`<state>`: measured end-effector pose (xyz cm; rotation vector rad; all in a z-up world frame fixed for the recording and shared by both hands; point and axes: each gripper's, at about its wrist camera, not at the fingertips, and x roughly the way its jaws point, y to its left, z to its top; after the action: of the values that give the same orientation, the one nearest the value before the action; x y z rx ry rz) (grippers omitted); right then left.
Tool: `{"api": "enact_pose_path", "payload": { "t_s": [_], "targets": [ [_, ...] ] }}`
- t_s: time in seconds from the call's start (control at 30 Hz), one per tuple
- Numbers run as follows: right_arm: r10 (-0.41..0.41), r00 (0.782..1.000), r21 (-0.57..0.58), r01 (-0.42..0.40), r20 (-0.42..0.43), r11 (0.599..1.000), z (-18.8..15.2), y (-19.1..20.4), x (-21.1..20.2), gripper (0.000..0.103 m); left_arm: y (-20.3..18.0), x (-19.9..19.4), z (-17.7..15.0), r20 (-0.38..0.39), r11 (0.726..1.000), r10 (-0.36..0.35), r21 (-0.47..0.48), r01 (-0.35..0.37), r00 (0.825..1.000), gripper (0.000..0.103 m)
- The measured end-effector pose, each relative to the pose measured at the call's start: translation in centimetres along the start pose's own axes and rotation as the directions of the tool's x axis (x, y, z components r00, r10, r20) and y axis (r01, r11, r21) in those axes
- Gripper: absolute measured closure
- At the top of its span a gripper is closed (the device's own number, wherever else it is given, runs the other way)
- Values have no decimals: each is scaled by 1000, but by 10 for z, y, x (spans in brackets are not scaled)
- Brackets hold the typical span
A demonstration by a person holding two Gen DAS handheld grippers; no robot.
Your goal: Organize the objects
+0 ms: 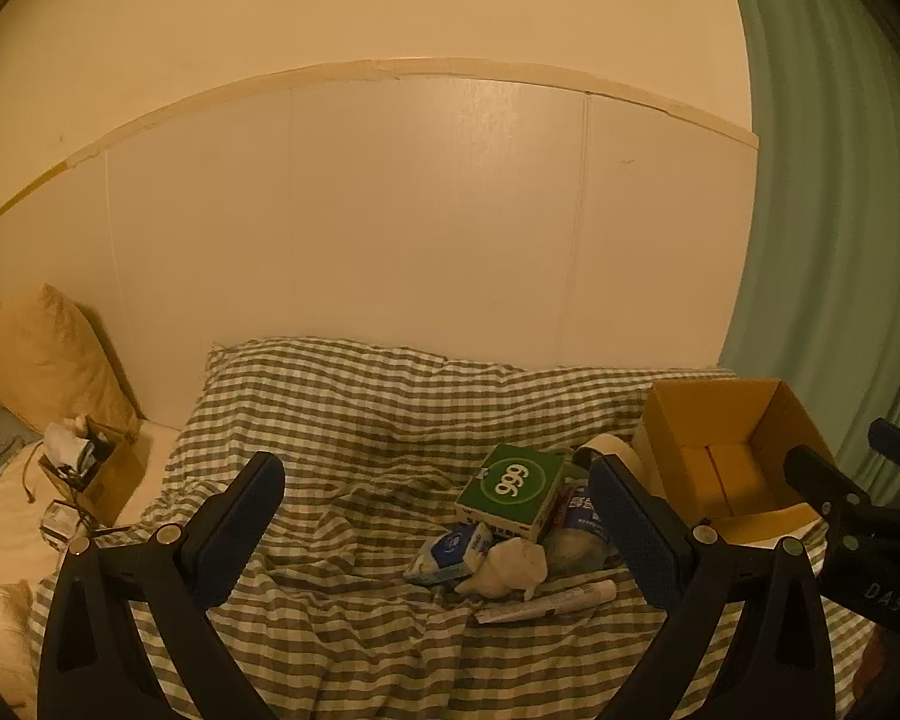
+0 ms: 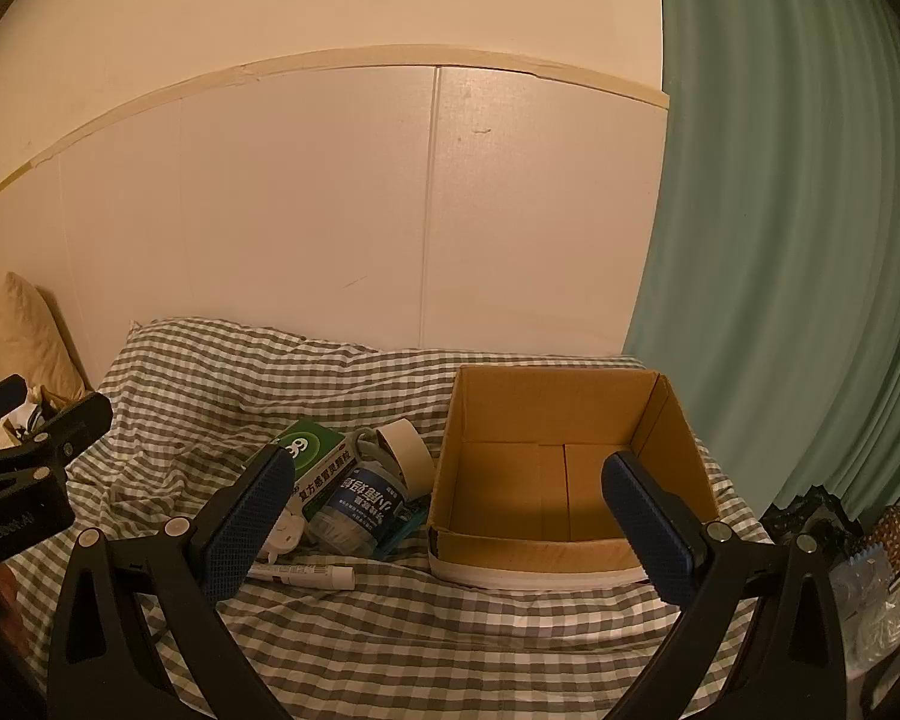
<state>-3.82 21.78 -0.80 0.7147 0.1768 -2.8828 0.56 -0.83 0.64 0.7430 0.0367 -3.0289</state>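
Both grippers hover with jaws spread wide and nothing between them: the left gripper [image 1: 444, 516] faces the clutter, the right gripper [image 2: 450, 510] faces the empty cardboard box [image 2: 678, 420], probably the destination. Beside the box on the checked blanket [image 2: 390, 648] lie the green carton [image 1: 510, 483], bottle [image 2: 363, 507] and tube [image 1: 546, 600] (plus something white, hard to identify).

- My bed [image 2: 510, 648], under a checked cover.
- An open cardboard box [image 2: 570, 516] sits on it.
- Just beside it: green carton [image 1: 510, 483], bottle [image 2: 360, 510], tube [image 1: 546, 600].
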Motion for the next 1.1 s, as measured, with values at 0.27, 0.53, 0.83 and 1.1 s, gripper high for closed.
{"api": "enact_pose_path", "payload": {
  "t_s": [0.27,0.53,0.83,1.1],
  "targets": [
    [8,1000,7,-8,1,1000,0,0,-1,0,4,-3,0,5,1000,-2,-20,2,1000,0],
    [8,1000,7,-8,0,1000,0,0,-2,0,0,-1,-3,-8,1000,1,-7,-1,1000,0],
    [9,1000,2,-9,-8,1000,1,-1,-2,0,0,-1,-3,-4,1000,-1,0,1,1000,0],
    [11,1000,2,-11,-12,1000,1,-1,-2,0,0,-1,-3,-4,1000,-1,0,1,1000,0]
  ]
}}
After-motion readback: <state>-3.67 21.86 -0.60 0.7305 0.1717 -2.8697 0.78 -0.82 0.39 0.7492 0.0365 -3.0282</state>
